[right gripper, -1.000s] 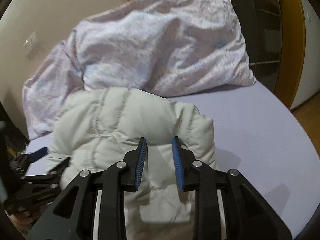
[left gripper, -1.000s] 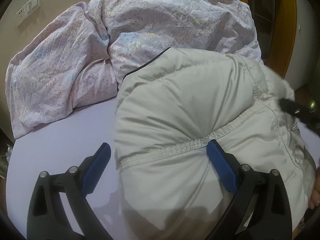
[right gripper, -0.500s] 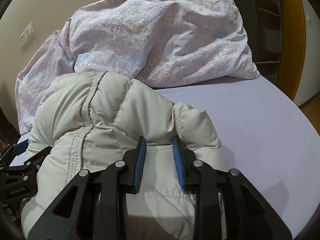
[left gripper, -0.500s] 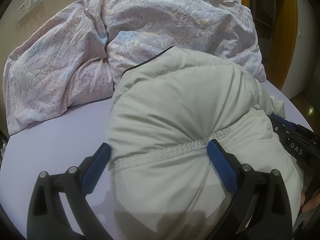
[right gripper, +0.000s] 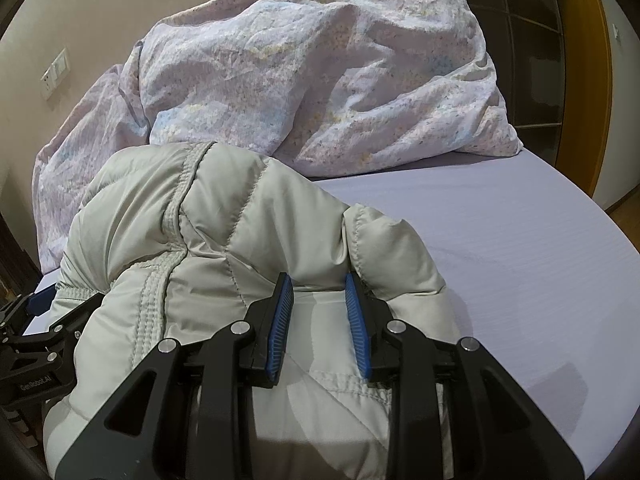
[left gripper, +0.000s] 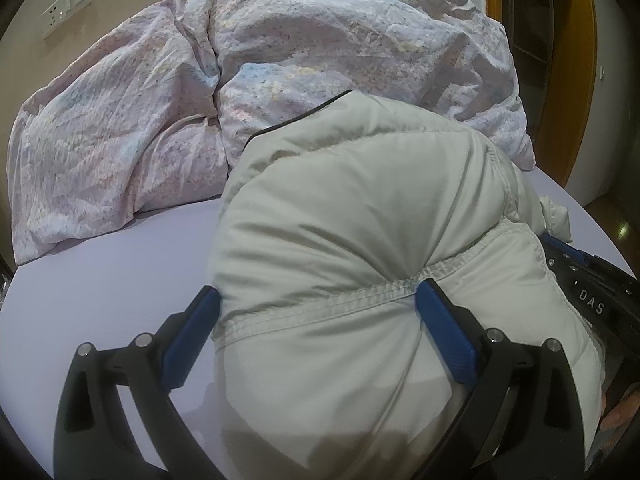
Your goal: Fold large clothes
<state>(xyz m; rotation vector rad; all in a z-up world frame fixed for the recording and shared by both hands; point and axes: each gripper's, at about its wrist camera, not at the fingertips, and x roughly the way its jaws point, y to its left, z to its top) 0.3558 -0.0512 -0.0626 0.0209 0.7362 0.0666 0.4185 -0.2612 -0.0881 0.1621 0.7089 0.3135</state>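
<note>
A bulky pale grey-green puffer jacket (left gripper: 360, 216) lies bunched on the lilac bed sheet (left gripper: 104, 280). My left gripper (left gripper: 316, 304) stands wide open around a thick hemmed fold of it, blue pads touching both sides. In the right wrist view the jacket (right gripper: 224, 232) rises in a mound. My right gripper (right gripper: 318, 292) is narrowed on a fold of the jacket, the fabric pinched between its blue pads. The left gripper's black frame (right gripper: 36, 340) shows at the lower left there, and the right gripper's frame (left gripper: 596, 292) at the right edge of the left wrist view.
A crumpled pink floral duvet (left gripper: 200, 92) is heaped across the back of the bed, just behind the jacket; it also fills the back of the right wrist view (right gripper: 320, 80). Bare sheet (right gripper: 520, 264) lies to the right. A wooden door frame (right gripper: 580, 80) stands at far right.
Both grippers have carried the jacket forward toward the duvet; the mound has risen and moved closer to the cameras. The right gripper has come in beside the left.
</note>
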